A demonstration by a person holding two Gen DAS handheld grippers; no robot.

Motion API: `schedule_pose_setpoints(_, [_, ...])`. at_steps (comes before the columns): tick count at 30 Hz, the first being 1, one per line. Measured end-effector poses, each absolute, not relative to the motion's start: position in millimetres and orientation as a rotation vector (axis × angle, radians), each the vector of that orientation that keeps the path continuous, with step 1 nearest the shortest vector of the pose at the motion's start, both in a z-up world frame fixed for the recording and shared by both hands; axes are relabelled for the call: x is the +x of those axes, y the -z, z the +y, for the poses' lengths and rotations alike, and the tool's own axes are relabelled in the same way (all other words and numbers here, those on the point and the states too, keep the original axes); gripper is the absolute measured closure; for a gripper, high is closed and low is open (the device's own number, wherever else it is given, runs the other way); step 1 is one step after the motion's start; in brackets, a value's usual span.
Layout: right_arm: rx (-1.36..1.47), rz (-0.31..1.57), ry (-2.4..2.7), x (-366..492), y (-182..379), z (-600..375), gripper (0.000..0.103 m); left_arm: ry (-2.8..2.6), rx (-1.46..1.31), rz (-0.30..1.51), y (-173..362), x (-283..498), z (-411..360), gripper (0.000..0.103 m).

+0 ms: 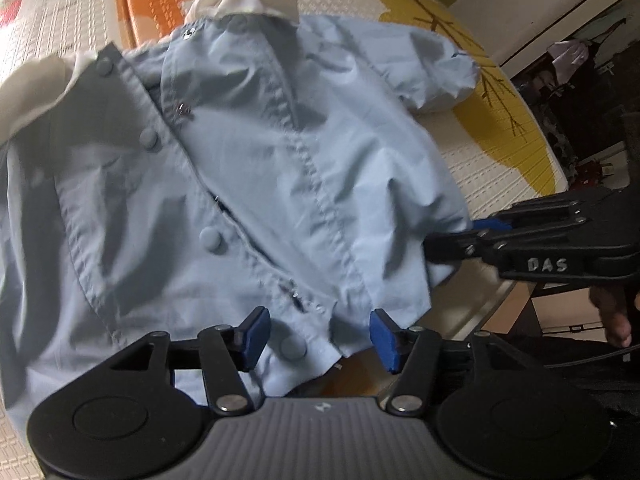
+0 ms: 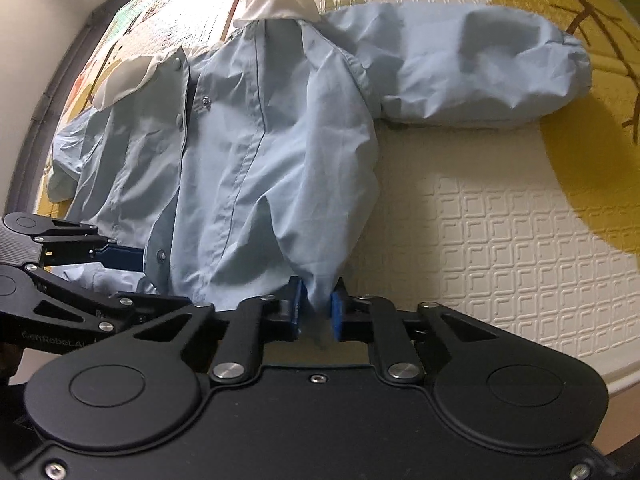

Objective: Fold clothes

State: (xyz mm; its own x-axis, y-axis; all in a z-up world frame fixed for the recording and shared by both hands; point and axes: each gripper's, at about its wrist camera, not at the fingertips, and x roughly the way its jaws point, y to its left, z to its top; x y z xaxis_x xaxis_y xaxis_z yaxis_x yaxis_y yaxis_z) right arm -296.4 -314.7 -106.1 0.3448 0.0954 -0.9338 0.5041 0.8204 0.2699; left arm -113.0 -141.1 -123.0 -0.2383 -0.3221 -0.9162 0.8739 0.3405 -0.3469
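- Left wrist view, left side of frame: I see the light blue shirt [image 1: 248, 168] spread face up on a patterned play mat [image 1: 500, 168], filling most of the frame. Its white collar [image 1: 248, 0] sits at top centre, and a second white collar flap lies at the left edge.
- Lower centre: my left gripper [image 1: 316, 338] hangs over the shirt's bottom hem. Its blue fingers [image 1: 254, 336] stand apart, released; hem cloth lies between them but the pads do not press it.
- Right side: the shirt's short sleeve [image 1: 436, 68] lies puffed at upper right.
- Right wrist view, left side of frame: my left gripper enters from the lower left edge beside the hem, near the button placket [image 2: 182, 120].
- Centre: the shirt body runs from the collar at top down to the bottom hem.
- Lower centre: my right gripper [image 2: 316, 308] has its fingers clenched on a pinch of the hem's corner; cloth bunches up from the pads.
- Right side: the sleeve stretches to the upper right over the yellow print of the mat.
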Motion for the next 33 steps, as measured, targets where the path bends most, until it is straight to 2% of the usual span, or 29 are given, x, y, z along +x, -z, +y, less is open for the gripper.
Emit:
schedule_pose_setpoints(8, [0.582, 1.198, 0.348, -301, 95, -328, 0.096, 1.219, 0.568, 1.397, 133, -109, -131, 0.038])
schedule_pose_setpoints(26, [0.546, 1.216, 0.457, -314, 96, -352, 0.097, 1.2, 0.645, 1.379, 133, -116, -133, 0.038])
schedule_pose_setpoints(30, [0.564, 1.191, 0.442, -314, 95, -347, 0.089, 1.197, 0.64, 1.379, 131, -116, -133, 0.038])
schedule_pose_setpoints(33, [0.565, 1.161, 0.437, -316, 88, -346, 0.075, 1.191, 0.643, 1.378, 128, -116, -133, 0.038])
